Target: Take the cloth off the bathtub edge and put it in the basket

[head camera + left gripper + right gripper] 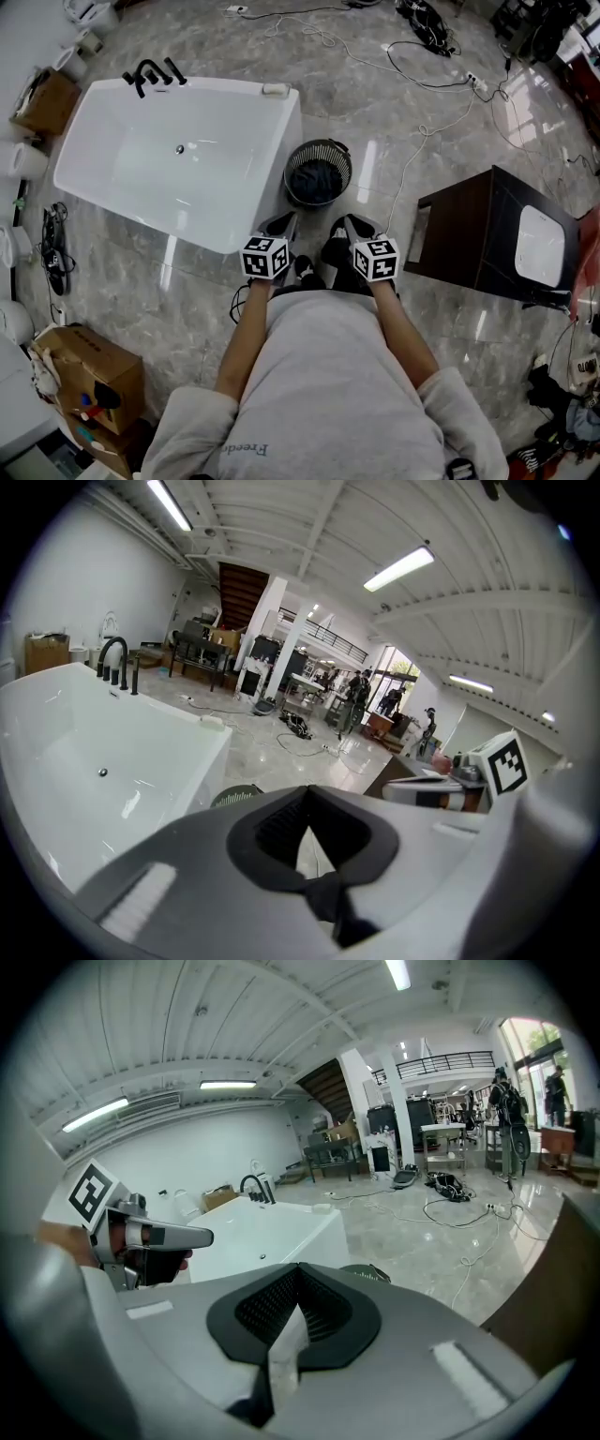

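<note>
Left gripper: we see the left gripper [282, 225] held close in front of the person's body, its jaws closed tip to tip, and nothing is between them.
Right gripper: the right gripper [349, 227] is just beside the left one, at the same height. Its jaws are also pressed together and they carry nothing.
Basket: the round dark basket [319, 142] stands on the floor just ahead of both pairs of jaws, about midway between the two.
Cloth: we find the dark cloth [314, 180] bunched inside the basket, so it lies ahead of the jaws and apart from them.
Bathtub: the white bathtub [234, 122] is ahead and to the left of the left jaws. Its near corner comes close to the left gripper, and the basket stands just beside its right wall.
Cabinet: a dark cabinet [469, 234] with a white top stands to the right of the right jaws, near but apart.
Faucet: a black faucet [155, 73] sits on the far rim of the bathtub, well ahead of the left jaws.
Cables: several cables [422, 75] lie on the marble floor far ahead of the jaws, beyond the basket.
</note>
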Action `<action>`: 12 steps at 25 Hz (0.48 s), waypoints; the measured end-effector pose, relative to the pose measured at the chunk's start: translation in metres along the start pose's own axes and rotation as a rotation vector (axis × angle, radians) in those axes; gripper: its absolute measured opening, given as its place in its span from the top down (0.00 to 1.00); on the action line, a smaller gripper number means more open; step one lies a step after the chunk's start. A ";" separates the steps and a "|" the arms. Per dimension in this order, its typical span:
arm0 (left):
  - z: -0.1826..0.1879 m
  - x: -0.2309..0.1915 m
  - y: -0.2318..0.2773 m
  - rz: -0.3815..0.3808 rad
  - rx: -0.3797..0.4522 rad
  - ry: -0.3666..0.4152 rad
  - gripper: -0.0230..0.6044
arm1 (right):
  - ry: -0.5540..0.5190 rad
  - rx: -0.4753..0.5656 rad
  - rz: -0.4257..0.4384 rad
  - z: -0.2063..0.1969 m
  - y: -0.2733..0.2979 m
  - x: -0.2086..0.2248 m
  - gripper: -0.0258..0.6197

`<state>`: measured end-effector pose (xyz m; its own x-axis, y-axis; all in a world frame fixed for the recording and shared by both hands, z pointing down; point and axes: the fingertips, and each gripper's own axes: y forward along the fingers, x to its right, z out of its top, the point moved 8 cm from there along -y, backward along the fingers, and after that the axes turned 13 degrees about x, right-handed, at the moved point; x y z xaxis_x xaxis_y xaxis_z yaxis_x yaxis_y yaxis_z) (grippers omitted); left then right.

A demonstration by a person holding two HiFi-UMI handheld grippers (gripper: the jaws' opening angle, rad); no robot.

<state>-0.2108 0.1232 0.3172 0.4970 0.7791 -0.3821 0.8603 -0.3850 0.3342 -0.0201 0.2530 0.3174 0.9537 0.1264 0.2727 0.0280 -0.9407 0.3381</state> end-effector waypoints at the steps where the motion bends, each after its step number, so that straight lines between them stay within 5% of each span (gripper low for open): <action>1: 0.001 0.000 0.001 -0.001 0.000 0.000 0.87 | 0.000 0.003 -0.001 0.001 0.000 0.001 0.96; 12: -0.004 0.005 0.006 -0.035 -0.022 0.004 0.87 | 0.029 0.012 -0.021 -0.003 -0.008 0.011 0.96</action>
<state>-0.2033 0.1266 0.3206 0.4662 0.7939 -0.3903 0.8744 -0.3466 0.3395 -0.0112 0.2628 0.3207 0.9440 0.1545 0.2915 0.0512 -0.9415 0.3330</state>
